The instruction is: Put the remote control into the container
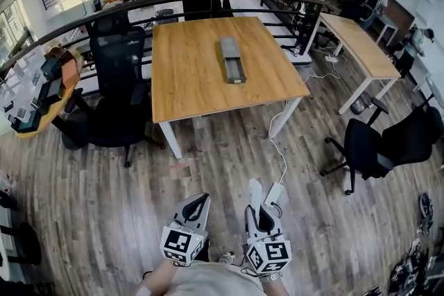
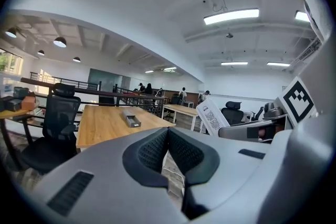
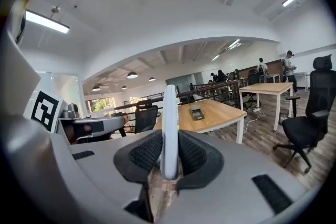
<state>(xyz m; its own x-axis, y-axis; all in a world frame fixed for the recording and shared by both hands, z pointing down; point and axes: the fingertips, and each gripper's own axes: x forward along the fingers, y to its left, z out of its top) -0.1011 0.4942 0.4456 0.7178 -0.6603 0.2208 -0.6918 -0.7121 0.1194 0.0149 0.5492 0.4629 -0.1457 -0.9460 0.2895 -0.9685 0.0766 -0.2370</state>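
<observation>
Between the pads (image 3: 144, 152) of the right hand-held gripper (image 3: 169, 157), a slim, pale grey remote control (image 3: 169, 123) is pinched upright, well away from the table (image 1: 187, 80). Its lower end is hidden by the pads. The left hand-held gripper (image 2: 168, 136) is pressed together. A long grey container (image 1: 232, 60) is seen on the table, but its contents can't really be made out.

I log the remote control (image 3: 169, 128) as slim and white, standing on end, clamped edge-on between the pads of the right hand-held gripper (image 3: 169, 159). The container (image 1: 232, 60) is a long grey open-topped tray. It lies flat near the middle of the wooden counter (image 1: 187, 83), well apart from the remote control.
</observation>
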